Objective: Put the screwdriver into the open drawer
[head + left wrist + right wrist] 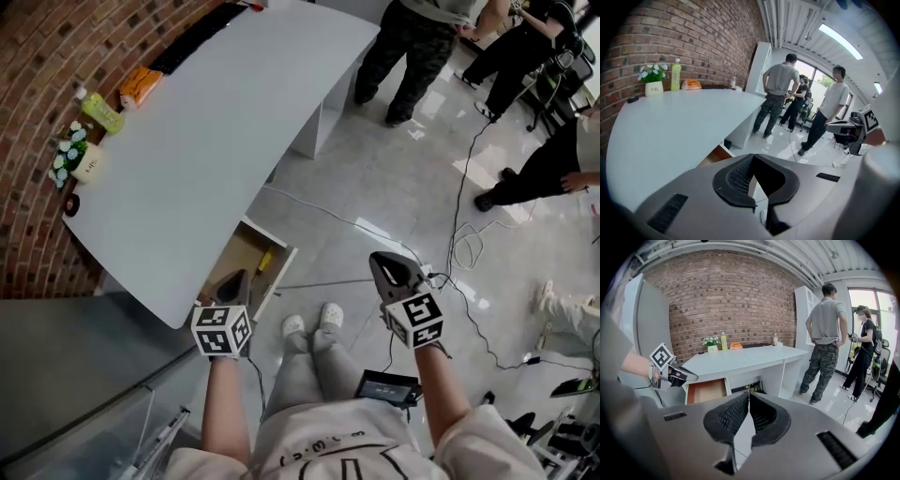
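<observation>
The open drawer [236, 255] holds the yellow-handled screwdriver [265, 260], while the left gripper [752, 158] and right gripper [748, 394] both have jaws together, empty.

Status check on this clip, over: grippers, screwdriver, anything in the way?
Left gripper shut, empty. Right gripper shut, empty. Yellow-handled item, likely the screwdriver, lies in the open drawer. Nothing seen blocking the drawer.
</observation>
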Demonstrator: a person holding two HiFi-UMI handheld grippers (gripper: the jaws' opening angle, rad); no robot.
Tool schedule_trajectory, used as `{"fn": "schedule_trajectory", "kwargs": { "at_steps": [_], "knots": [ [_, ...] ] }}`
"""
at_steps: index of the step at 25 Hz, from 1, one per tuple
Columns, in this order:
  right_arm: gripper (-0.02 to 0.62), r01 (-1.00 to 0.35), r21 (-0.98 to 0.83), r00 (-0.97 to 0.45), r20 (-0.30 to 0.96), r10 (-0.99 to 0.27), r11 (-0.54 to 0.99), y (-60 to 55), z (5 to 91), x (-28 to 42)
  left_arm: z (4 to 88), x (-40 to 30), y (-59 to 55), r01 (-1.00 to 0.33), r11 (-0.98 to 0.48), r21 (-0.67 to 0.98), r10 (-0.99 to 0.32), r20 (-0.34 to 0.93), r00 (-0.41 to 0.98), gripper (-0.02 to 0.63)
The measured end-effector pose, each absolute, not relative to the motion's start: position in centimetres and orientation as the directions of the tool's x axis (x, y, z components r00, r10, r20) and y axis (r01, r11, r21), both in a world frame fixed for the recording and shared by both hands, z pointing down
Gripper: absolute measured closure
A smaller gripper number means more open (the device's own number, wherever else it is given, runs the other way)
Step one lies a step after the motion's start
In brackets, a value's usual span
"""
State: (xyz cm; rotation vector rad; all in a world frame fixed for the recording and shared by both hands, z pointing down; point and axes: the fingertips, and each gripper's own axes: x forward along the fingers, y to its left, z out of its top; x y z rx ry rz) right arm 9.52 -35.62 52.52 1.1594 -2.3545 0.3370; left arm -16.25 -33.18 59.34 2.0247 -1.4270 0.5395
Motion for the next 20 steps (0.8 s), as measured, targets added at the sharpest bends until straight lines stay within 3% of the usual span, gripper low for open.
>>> {"fn": "schedule_trajectory", "kwargs": {
  "at_steps": [20],
  "knots": [
    [0.574, -0.778, 0.088, -0.548, 0.39, -0.74, 0.622, -36.6, 41.9, 9.7, 45.7, -16.7, -35.2, -0.956, -0.248, 0.157, -0.857, 0.424, 0.292, 0.594]
  ]
}}
